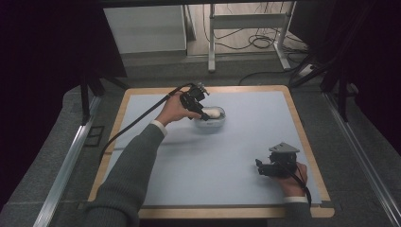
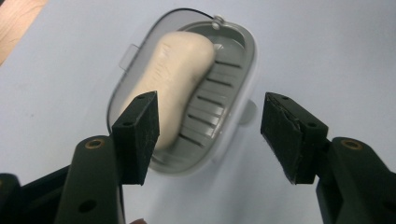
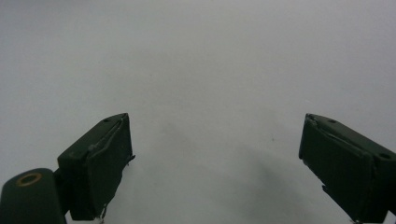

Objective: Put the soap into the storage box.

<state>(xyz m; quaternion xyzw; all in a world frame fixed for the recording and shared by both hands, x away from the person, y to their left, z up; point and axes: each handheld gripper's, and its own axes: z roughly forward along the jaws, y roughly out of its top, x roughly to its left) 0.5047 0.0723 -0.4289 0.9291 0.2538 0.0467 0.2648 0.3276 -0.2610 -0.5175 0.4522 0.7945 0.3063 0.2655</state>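
A cream bar of soap [image 2: 180,79] lies in a grey ribbed soap dish [image 2: 229,107] with a clear rim, on the pale blue mat. In the high view the soap dish [image 1: 211,122] sits in the far middle of the mat, the soap [image 1: 213,112] white inside it. My left gripper [image 2: 210,128] hovers just over the dish, jaws apart, pads clear of the soap. In the high view the left gripper [image 1: 201,113] is at the dish's near-left rim. My right gripper [image 3: 215,163] is open over bare mat and appears at the near right as the right gripper [image 1: 260,166].
The blue mat [image 1: 236,156] covers a wood-edged board [image 1: 302,142]. Grey padding and metal rails flank it. A cable [image 1: 137,120] trails left from the left gripper. Desk legs and cables stand on the floor beyond the far edge.
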